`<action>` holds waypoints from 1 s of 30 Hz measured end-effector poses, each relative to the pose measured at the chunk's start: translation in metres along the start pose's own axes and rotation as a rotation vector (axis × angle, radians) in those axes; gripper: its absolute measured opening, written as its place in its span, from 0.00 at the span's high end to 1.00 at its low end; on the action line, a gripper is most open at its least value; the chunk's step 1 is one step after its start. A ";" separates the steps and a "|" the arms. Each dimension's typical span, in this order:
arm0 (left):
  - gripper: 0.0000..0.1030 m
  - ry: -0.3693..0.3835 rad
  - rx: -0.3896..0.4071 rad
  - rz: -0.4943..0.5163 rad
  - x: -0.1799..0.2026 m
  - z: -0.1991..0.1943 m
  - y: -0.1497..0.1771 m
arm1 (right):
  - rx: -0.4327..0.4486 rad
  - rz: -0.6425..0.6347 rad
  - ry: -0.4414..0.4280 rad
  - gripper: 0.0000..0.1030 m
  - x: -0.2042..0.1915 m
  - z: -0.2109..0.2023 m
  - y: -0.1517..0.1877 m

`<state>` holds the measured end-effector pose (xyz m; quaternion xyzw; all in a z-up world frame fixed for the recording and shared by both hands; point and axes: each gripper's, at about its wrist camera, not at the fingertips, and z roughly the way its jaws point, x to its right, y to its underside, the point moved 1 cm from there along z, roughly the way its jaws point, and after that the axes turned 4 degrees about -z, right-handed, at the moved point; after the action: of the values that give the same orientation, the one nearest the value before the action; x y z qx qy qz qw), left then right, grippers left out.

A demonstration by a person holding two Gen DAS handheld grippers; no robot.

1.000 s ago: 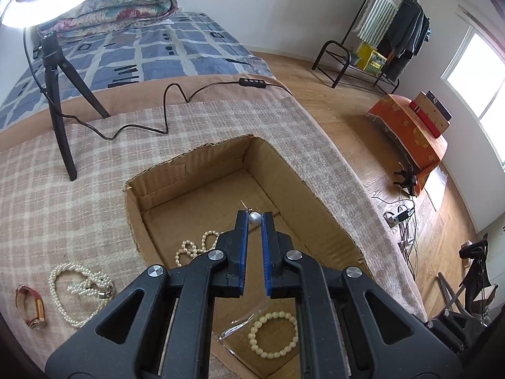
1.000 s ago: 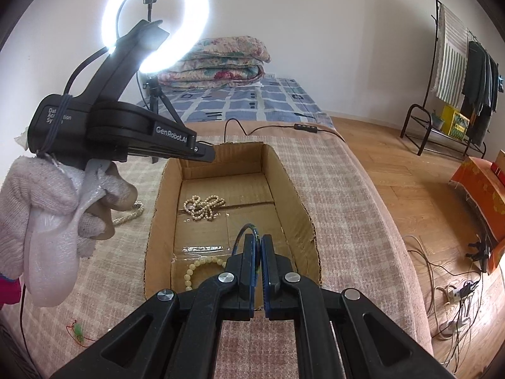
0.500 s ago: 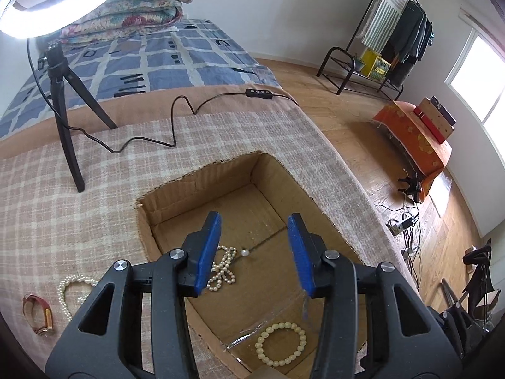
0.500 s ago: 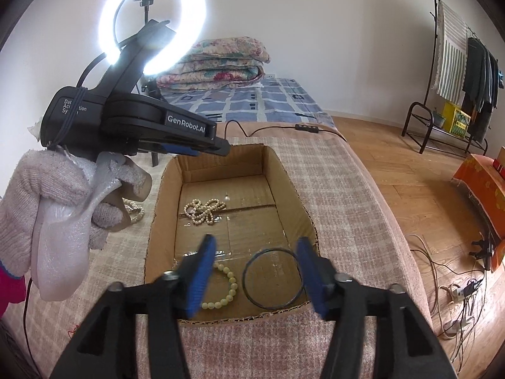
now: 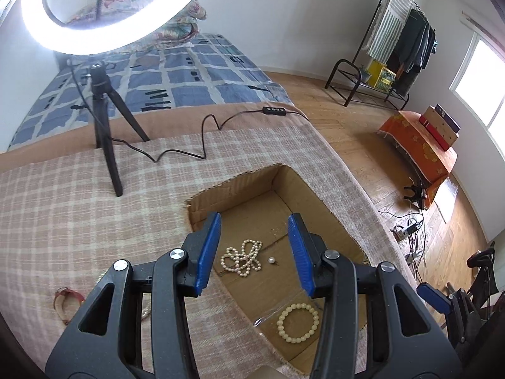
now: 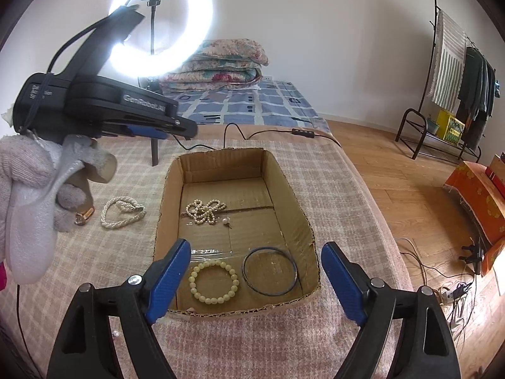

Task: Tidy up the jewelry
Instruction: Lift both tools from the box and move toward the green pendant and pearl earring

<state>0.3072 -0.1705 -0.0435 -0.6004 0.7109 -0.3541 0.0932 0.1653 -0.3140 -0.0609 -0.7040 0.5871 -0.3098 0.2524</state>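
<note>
The bed (image 6: 331, 189), under its checked blanket, is carrying an open cardboard box (image 6: 303, 221), and both claws are hanging over it with jaws spread wide and nothing in them: the left claw (image 5: 254, 249) above the far end, the right claw (image 6: 255, 274) above the near wall. In the box are lying a pearl necklace (image 6: 205, 210), a bead bracelet (image 6: 213, 281), a thin dark bangle (image 6: 270, 270) and a single pearl pin (image 6: 225, 221). Outside, on the blanket to the left, a second pearl strand (image 6: 121, 211) and a small watch (image 6: 83, 218) are waiting. I am judging the risks so: the soft blanket is giving under any press, so a claw closing on the loose strand may be pinching cloth with it; the coiled strand may be slipping or trailing over the box wall; the tiny pin is liable to be knocked or buried.
</note>
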 end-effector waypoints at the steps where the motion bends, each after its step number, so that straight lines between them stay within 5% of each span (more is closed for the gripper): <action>1: 0.57 -0.005 0.006 0.004 -0.002 -0.005 0.000 | 0.003 -0.003 0.005 0.16 -0.001 -0.002 0.000; 14: 0.57 -0.044 0.066 0.031 -0.034 -0.083 0.019 | 0.091 -0.004 0.003 0.16 -0.013 -0.025 0.003; 30: 0.57 -0.068 0.036 -0.073 -0.108 -0.161 0.097 | -0.001 -0.100 -0.018 0.16 -0.047 -0.037 0.007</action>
<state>0.1694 -0.0050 -0.0164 -0.6359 0.6785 -0.3494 0.1148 0.1274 -0.2690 -0.0472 -0.7353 0.5491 -0.3155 0.2414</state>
